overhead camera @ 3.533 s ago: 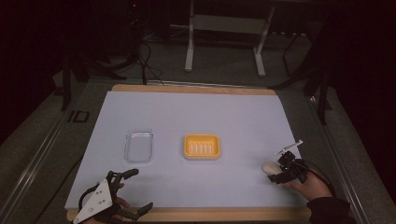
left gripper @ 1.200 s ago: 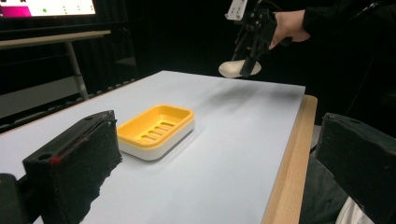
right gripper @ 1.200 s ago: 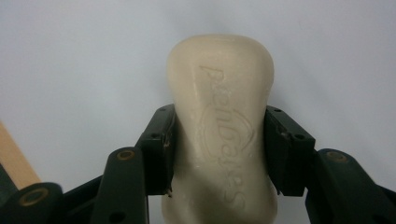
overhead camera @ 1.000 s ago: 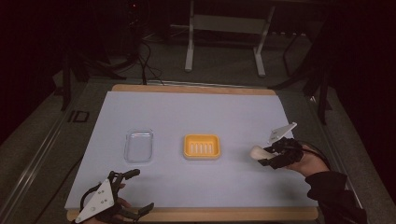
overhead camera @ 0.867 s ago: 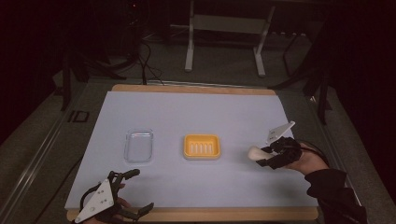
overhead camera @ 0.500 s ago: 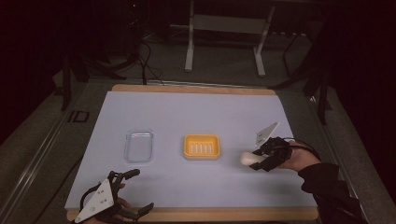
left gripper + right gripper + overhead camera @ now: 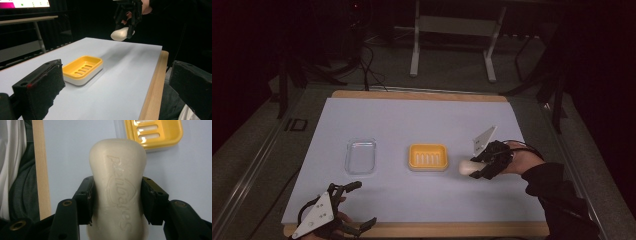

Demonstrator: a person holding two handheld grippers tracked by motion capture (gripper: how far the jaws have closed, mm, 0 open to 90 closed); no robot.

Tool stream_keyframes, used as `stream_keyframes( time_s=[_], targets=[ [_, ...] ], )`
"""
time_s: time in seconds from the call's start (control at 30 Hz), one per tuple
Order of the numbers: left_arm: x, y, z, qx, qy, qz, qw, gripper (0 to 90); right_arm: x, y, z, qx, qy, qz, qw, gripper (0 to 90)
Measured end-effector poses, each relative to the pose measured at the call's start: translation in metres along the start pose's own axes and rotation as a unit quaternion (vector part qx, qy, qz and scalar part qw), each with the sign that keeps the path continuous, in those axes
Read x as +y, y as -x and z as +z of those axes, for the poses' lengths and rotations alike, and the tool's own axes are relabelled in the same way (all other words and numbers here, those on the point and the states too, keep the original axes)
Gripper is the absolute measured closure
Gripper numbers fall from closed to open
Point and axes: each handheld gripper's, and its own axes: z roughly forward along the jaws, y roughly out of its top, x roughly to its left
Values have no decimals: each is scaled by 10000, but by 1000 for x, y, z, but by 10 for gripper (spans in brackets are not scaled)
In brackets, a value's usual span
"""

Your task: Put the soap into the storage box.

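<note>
A cream bar of soap point(image 7: 117, 192) is clamped between the pads of my right gripper point(image 7: 117, 202), which is shut on it. In the high view the soap point(image 7: 466, 167) hangs above the table just right of the yellow soap dish point(image 7: 428, 157), with the right gripper point(image 7: 484, 162) behind it. The dish point(image 7: 155, 132) lies beyond the soap's tip in the right gripper view. My left gripper point(image 7: 354, 202) rests open at the table's front left corner with nothing between its jaws. From the left gripper view the dish point(image 7: 82, 68) lies ahead, and the soap point(image 7: 121, 33) is lifted beyond it.
A clear plastic lid point(image 7: 361, 156) lies flat left of the dish. The pale mat point(image 7: 422, 120) covers a wooden board whose front edge point(image 7: 437, 229) runs along the near side. A metal stand point(image 7: 452, 30) is on the floor behind the table.
My right gripper has carried the soap leftward toward the yellow dish, from the table's right side to just beside the dish. The left gripper has stayed still.
</note>
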Motion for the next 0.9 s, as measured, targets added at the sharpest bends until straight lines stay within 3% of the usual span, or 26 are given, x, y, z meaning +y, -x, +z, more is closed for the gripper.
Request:
stream_keyframes(
  time_s=[0.47,0.9],
  targets=[
    [0,0,0,-6,9,-23,10000,1,26,5,0,26,-45,-419,9991,494],
    [0,-1,0,-11,32,-44,10000,1,52,16,8,144,0,-605,9981,493]
  ],
)
